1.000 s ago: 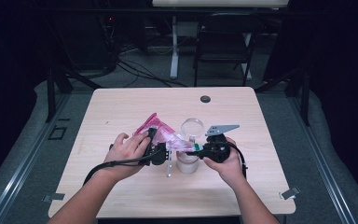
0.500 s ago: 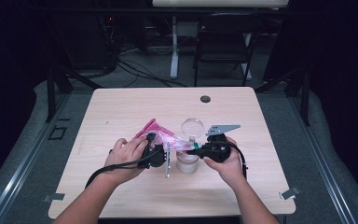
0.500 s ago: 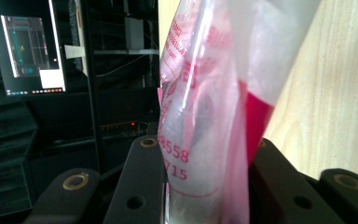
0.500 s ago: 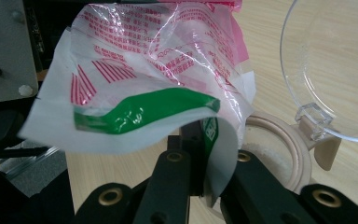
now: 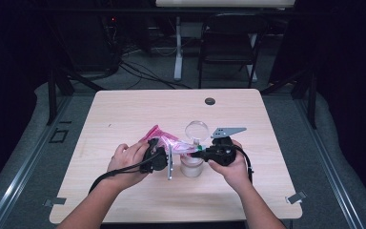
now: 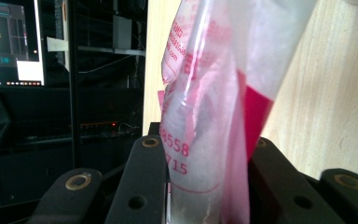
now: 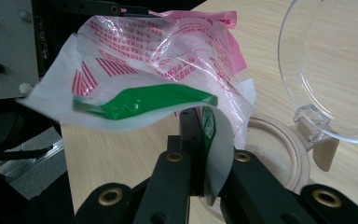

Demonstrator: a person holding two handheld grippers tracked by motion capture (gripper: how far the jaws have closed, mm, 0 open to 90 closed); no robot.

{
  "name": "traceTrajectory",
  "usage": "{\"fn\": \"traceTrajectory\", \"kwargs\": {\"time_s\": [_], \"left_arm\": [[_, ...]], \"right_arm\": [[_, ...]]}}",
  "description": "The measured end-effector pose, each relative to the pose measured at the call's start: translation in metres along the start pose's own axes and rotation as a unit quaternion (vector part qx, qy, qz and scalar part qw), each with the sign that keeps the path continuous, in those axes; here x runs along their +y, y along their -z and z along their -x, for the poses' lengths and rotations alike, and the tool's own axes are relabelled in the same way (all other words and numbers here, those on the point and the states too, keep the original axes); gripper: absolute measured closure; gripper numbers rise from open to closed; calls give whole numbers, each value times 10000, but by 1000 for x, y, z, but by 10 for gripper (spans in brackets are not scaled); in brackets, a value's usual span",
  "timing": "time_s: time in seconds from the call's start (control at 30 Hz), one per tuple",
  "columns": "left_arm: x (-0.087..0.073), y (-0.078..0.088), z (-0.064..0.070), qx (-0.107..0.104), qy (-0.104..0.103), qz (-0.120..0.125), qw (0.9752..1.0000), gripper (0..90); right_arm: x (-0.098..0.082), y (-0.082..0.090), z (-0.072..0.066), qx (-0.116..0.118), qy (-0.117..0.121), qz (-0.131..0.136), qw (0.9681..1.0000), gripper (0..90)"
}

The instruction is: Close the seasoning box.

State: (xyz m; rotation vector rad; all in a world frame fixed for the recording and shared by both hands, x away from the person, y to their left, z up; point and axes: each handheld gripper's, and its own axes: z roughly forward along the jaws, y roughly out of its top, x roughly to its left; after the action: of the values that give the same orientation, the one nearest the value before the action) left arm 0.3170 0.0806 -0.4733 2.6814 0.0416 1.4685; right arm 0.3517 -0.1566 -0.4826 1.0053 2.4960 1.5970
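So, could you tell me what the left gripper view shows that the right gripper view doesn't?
The left gripper view alone gives a lit monitor in the dark room, and the bag's solid pink panel between its jaws. The right gripper view alone gives the bag's green strip, the jar's rim and its clear hinged lid. Both share the printed plastic bag, pinched by each gripper, and the wooden table.

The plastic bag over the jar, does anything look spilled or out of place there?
Nothing looks spilled. The plastic bag is crumpled and twisted, pinched between the left claw and the right claw above the open jar, whose clear lid is flipped back. The table around it shows no loose grains.
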Motion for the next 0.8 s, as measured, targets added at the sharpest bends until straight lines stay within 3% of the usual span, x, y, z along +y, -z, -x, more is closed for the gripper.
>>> {"fn": "traceTrajectory", "kwargs": {"time_s": [0.4, 0.8], "left_arm": [[-3, -2, 5, -30, 209, 1, 9998, 781], [-9, -4, 11, -175, 610, 86, 9979, 778]], "right_arm": [[-1, -2, -1, -20, 31, -42, 10000, 900], [-1, -4, -3, -34, 65, -85, 9999, 900]]}}
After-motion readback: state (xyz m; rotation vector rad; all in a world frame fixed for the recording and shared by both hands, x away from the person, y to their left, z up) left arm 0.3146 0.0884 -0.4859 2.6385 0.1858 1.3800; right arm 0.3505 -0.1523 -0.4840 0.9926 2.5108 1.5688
